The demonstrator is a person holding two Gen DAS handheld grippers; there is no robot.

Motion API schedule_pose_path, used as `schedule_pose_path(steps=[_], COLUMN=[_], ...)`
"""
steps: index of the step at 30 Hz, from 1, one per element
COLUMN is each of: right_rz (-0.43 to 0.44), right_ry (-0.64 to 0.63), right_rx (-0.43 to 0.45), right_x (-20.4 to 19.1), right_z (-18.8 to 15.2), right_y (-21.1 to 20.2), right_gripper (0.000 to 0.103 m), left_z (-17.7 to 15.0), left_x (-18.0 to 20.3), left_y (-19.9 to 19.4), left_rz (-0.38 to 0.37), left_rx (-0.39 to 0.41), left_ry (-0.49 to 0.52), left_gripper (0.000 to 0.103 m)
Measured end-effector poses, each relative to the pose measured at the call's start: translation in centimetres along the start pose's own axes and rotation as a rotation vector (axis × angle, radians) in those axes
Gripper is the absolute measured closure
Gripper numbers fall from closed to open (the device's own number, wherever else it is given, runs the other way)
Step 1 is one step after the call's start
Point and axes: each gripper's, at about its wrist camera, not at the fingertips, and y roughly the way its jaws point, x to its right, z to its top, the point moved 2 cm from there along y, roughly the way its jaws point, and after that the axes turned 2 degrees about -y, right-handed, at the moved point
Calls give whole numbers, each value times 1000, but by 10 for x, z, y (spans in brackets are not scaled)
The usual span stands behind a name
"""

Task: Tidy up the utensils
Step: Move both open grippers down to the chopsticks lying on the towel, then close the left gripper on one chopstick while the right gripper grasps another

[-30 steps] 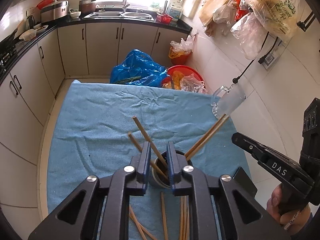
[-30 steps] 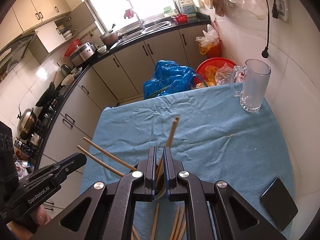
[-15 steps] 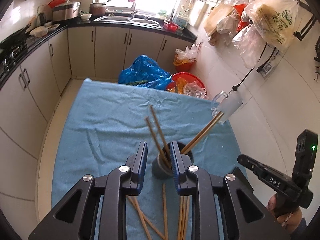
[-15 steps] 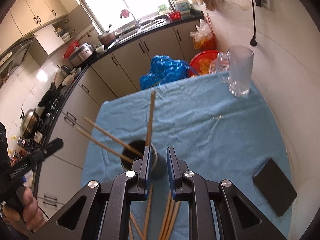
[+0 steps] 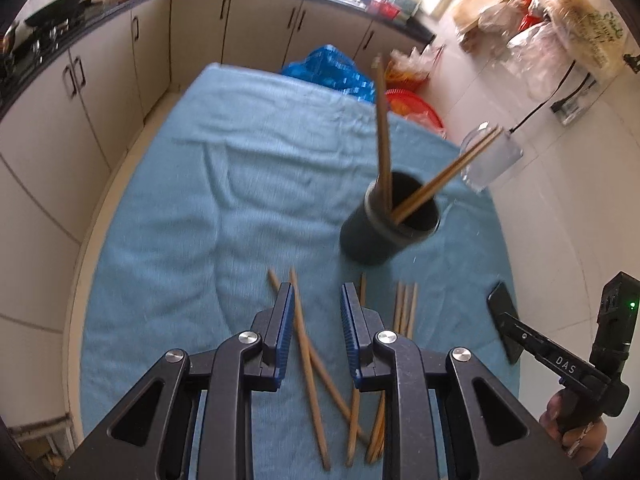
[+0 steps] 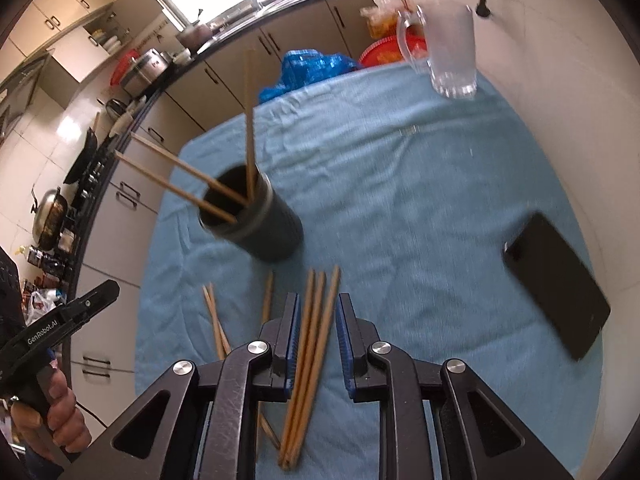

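A black cup (image 5: 392, 220) (image 6: 260, 224) stands on the blue cloth (image 5: 200, 200) with several wooden chopsticks leaning in it. Loose chopsticks (image 5: 308, 360) (image 6: 316, 320) lie on the cloth in front of the cup. My left gripper (image 5: 316, 296) hovers open over them; one stick on the cloth runs between its fingers, untouched. My right gripper (image 6: 316, 308) is low over a bundle of three sticks that lies between its jaws; the jaws are opening and the pads do not press on the sticks. Each gripper also shows at the edge of the other's view, held by a hand (image 6: 60, 412).
A black phone (image 6: 556, 288) (image 5: 502, 320) lies on the cloth at the right, near the wall. A glass mug (image 6: 452, 52) (image 5: 490, 160) stands at the far right corner. Beyond the table are a blue bag (image 5: 332, 72), a red basin (image 5: 412, 108) and kitchen cabinets.
Both grippers have let go of sticks into the cup, opened, and drawn back and down over the loose chopsticks. The cup now lies farther ahead in both views.
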Motion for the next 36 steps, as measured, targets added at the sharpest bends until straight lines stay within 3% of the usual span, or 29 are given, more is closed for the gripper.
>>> schedule_pose_path(steps=[5,12,30,36], right_rz=[-6,-24,-98,-95], right_ry=[11,1,96,99], right_rx=[-70,-90,-75,-84], right_x=[13,22,74,73], right_z=[-28,-44,-53,-49], right_y=[14,11,-9,-4], right_gripper=[83,83,83,83], left_z=[-27,-45,-10,-15], left_x=[-11,-14,4,5], left_y=[23,60,128,134], left_rz=[19,46,116,120], left_rx=[-72,-156,-188,-203], left_ry=[-22,-25,91,102], left_gripper=[81,81,83,96])
